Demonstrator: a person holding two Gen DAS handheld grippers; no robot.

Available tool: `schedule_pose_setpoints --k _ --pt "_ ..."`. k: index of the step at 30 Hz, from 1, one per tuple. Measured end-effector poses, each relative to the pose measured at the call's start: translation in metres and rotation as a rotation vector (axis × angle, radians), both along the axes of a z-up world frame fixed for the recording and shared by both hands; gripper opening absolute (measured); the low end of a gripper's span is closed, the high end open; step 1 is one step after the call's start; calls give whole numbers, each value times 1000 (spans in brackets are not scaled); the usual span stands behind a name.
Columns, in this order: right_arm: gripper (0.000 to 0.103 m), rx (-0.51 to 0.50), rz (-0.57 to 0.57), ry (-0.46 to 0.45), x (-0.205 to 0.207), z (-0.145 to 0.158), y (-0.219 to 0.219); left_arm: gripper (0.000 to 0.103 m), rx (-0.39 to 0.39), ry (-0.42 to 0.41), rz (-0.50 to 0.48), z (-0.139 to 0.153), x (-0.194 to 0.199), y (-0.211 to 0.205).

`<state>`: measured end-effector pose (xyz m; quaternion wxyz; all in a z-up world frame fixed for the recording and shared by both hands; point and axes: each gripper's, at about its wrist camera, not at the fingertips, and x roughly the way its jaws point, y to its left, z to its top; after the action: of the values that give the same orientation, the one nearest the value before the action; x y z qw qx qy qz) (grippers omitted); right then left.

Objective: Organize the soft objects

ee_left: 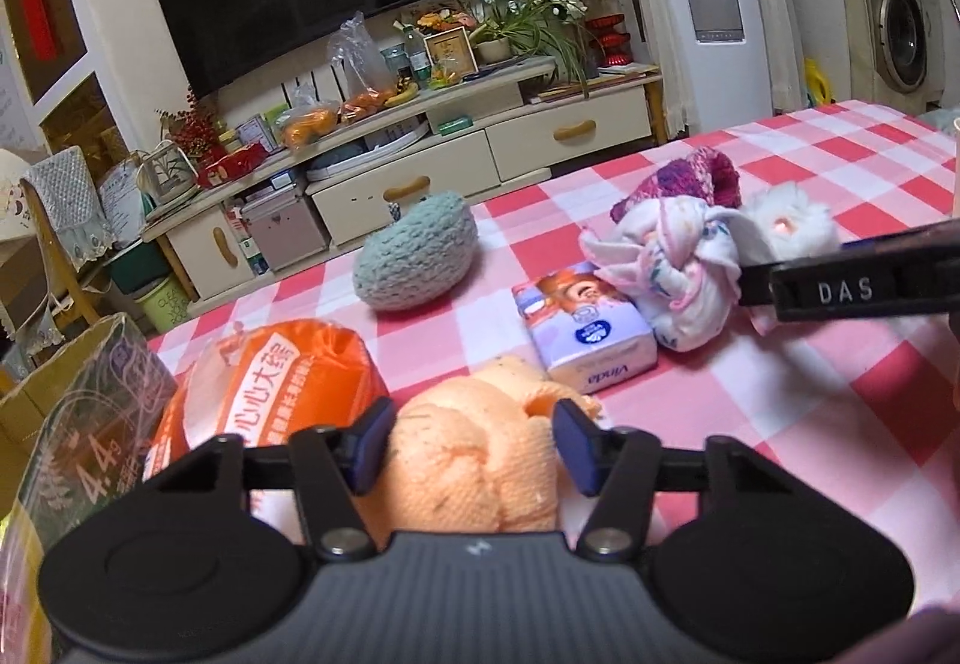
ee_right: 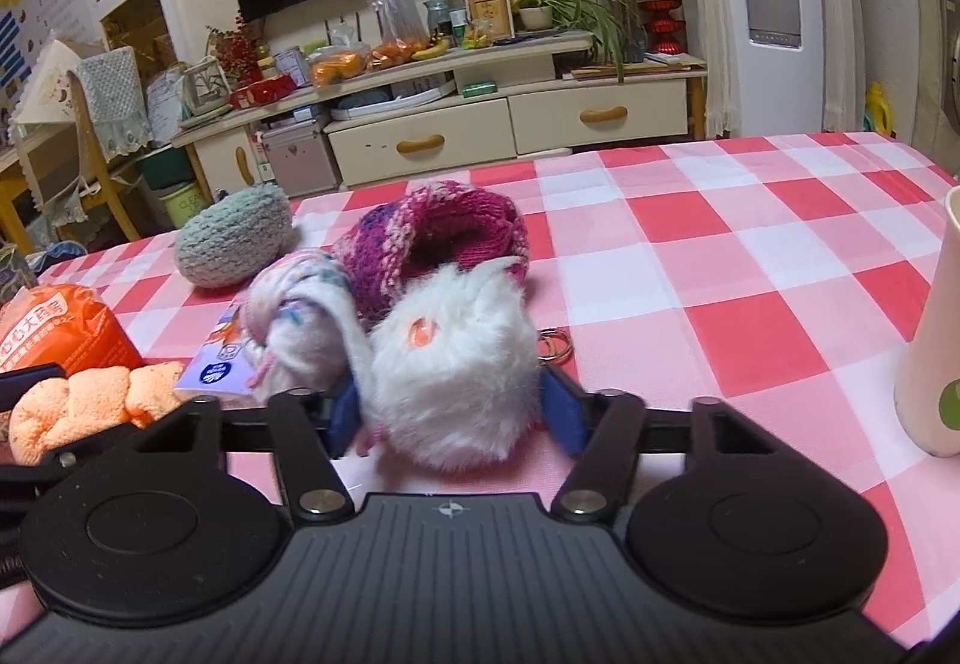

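Note:
On the red-and-white checked tablecloth lie several soft things. My left gripper is open, its blue pads on either side of an orange knotted towel, which also shows in the right wrist view. My right gripper is open around a white furry ball, also seen in the left wrist view. A knotted white floral cloth, a magenta knit hat and a grey-green knit ball lie just beyond. A Vinda tissue pack lies between the two grippers.
An orange snack bag and a cardboard box sit at the table's left. A cream cup stands at the right. A metal key ring lies by the furry ball. A TV cabinet stands beyond the table's far edge.

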<state>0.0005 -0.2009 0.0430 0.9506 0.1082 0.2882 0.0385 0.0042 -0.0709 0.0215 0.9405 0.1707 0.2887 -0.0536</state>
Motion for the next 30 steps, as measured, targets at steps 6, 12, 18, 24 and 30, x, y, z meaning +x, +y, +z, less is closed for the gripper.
schedule_pose_setpoints --k 6,12,18,24,30 --pt "59 -55 23 -10 -4 -1 7 50 -64 21 6 4 -5 9" --pt "57 -46 32 -5 -15 -1 6 47 -137 57 -21 10 -16 12" --pt "57 9 30 19 -32 -2 0 45 -255 122 -31 16 -26 25" --pt "57 61 27 40 -52 -3 2 45 -346 179 -38 19 -35 39" --pt "57 82 38 60 -79 -1 8 45 -396 226 -58 22 -45 49"
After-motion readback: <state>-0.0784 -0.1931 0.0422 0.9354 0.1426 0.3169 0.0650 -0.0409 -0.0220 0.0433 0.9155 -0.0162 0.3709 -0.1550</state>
